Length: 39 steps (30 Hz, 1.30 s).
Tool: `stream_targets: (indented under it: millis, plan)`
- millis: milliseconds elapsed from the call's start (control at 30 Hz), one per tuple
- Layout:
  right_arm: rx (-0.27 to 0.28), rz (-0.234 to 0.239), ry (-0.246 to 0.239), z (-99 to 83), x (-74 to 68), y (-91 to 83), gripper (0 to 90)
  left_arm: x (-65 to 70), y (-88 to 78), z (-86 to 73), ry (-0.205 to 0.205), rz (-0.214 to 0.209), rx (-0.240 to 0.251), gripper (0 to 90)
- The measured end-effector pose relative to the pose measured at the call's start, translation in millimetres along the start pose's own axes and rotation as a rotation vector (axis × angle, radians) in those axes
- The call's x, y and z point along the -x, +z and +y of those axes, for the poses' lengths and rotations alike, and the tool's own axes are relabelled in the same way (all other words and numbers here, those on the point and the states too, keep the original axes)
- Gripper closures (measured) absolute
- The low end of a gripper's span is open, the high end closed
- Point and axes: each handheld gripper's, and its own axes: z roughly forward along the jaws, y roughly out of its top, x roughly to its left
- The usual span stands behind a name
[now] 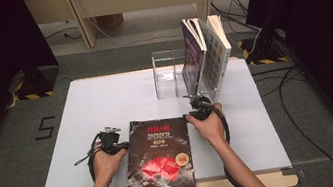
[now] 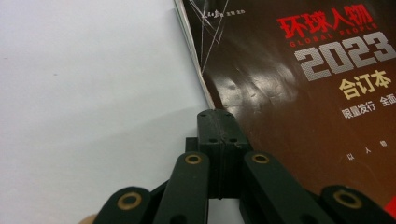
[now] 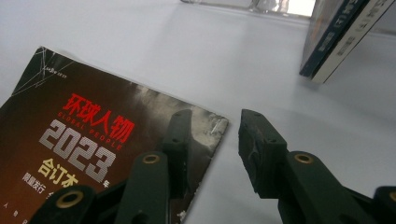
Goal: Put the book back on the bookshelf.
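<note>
A dark magazine [image 1: 159, 158] with red and silver cover lettering lies flat near the table's front edge. My left gripper [image 1: 120, 142] sits at its left edge. In the left gripper view the jaws [image 2: 216, 128] are shut together, tips at the magazine's [image 2: 303, 93] left border, with nothing between them. My right gripper [image 1: 196, 111] is at the magazine's far right corner. In the right gripper view it [image 3: 212, 135] stands open: one jaw lies over the corner of the magazine [image 3: 93, 135], the other over bare table.
A clear acrylic stand [image 1: 167, 73] sits at the back of the white table [image 1: 105, 103], with two books [image 1: 205, 57] leaning upright against its right side; the books [image 3: 336, 37] lie beyond the right gripper. Cables run over the floor at right.
</note>
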Motion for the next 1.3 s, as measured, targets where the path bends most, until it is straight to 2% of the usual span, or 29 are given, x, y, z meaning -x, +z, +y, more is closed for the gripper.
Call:
stream_targets:
  millis: [133, 200, 233, 267, 300, 367, 467, 533, 633, 667, 733, 833, 1133, 1300]
  plan:
    - [-0.023, 0.005, 0.010, -0.1, 1.8, 4.6, 63.8, 4.7, -1.0, -1.2, 0.015, 0.000, -0.004, 89.8]
    - [-0.024, 0.003, -0.001, 0.3, 2.7, 6.6, 63.3, 7.1, -0.8, -1.9, 0.021, -0.002, -0.002, 89.8]
    - [-0.030, 0.008, 0.011, 0.3, 2.8, 7.0, 63.0, 8.1, -1.1, -2.2, 0.024, -0.009, -0.006, 89.8]
    - [-0.035, 0.007, 0.000, 0.5, 4.0, 8.3, 62.9, 9.6, -1.3, -2.6, 0.025, -0.012, -0.007, 89.8]
    - [-0.039, 0.004, 0.012, 0.6, 3.7, 8.9, 62.9, 11.5, -1.4, -2.9, 0.021, -0.015, -0.006, 89.8]
    - [-0.045, 0.003, 0.001, 0.8, 5.2, 10.9, 62.7, 12.6, -2.4, -2.9, 0.025, -0.022, -0.008, 89.8]
    - [-0.053, -0.005, 0.023, 0.1, 6.1, 12.7, 62.2, 12.7, -3.3, -2.3, 0.020, -0.028, -0.003, 89.7]
    - [-0.056, -0.007, 0.017, 0.4, 7.8, 14.0, 61.7, 10.2, -6.1, -1.0, -0.002, -0.042, 0.005, 88.5]
    - [-0.059, -0.001, 0.019, 0.6, 10.2, 15.8, 61.2, 5.8, -12.2, 2.0, -0.057, -0.068, 0.041, 75.8]
    - [-0.063, -0.003, 0.034, 0.7, 9.6, 15.9, 61.2, 6.0, -14.2, 3.2, -0.058, -0.064, 0.051, 73.6]
    - [-0.061, 0.000, 0.020, 1.4, 10.9, 16.9, 61.0, 8.9, -14.8, 4.2, -0.053, -0.064, 0.058, 71.7]
    - [-0.063, -0.002, 0.036, 1.7, 10.5, 18.2, 60.8, 11.5, -10.7, 2.4, -0.029, -0.043, 0.040, 69.6]
    - [-0.069, 0.006, 0.036, 5.0, 9.6, 22.2, 59.9, 17.7, -9.1, 0.7, -0.026, -0.071, 0.023, 65.7]
    - [-0.075, 0.006, 0.045, 5.4, 9.6, 24.4, 59.6, 18.2, -8.1, -0.8, -0.018, -0.069, 0.013, 65.6]
